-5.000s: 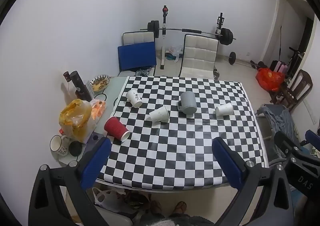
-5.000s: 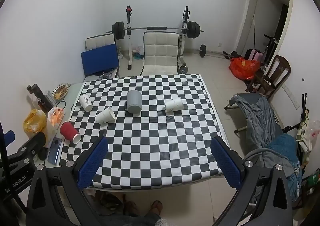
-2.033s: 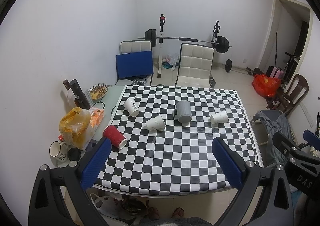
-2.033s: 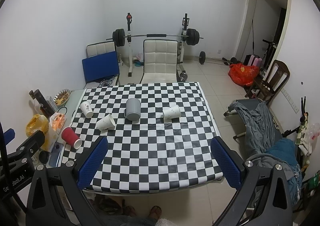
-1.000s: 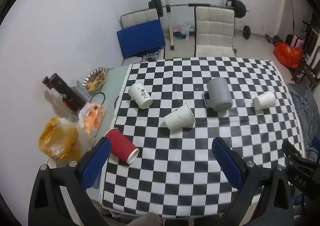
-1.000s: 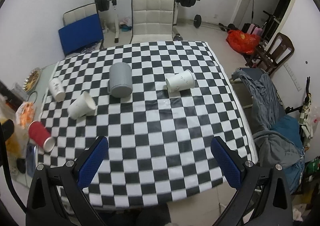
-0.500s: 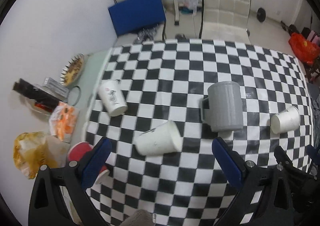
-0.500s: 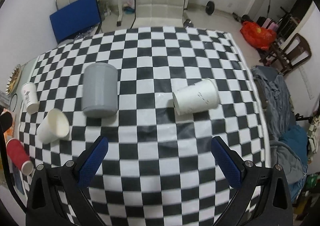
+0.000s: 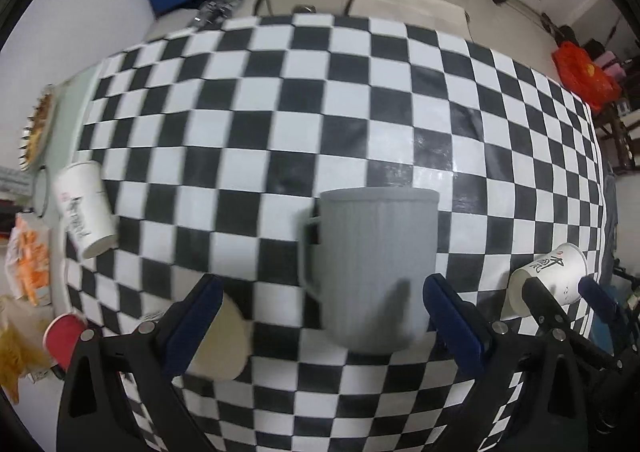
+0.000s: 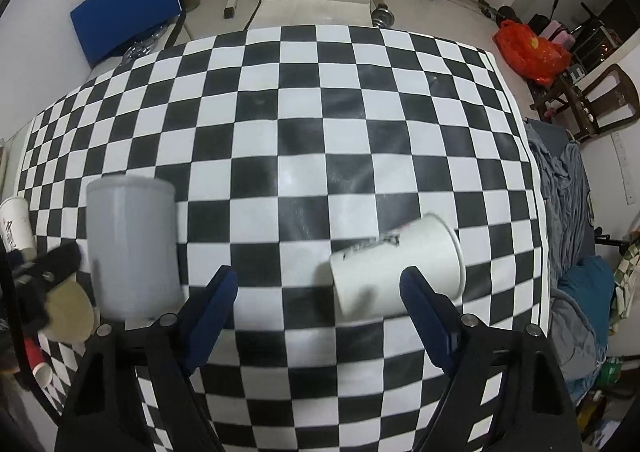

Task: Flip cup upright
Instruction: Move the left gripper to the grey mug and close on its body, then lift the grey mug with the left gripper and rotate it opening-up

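A: Gripper poses?

B: Left gripper [image 9: 320,316] hangs above the checkered table [image 9: 360,111], jaws spread wide around the grey mug [image 9: 372,268] without touching it. Right gripper [image 10: 316,300] likewise spread, its right finger over the white paper cup [image 10: 396,268].

A: The cups?

B: Mug stands mouth down, handle at its left. White cup lies on its side, mouth pointing right, printed text facing up.
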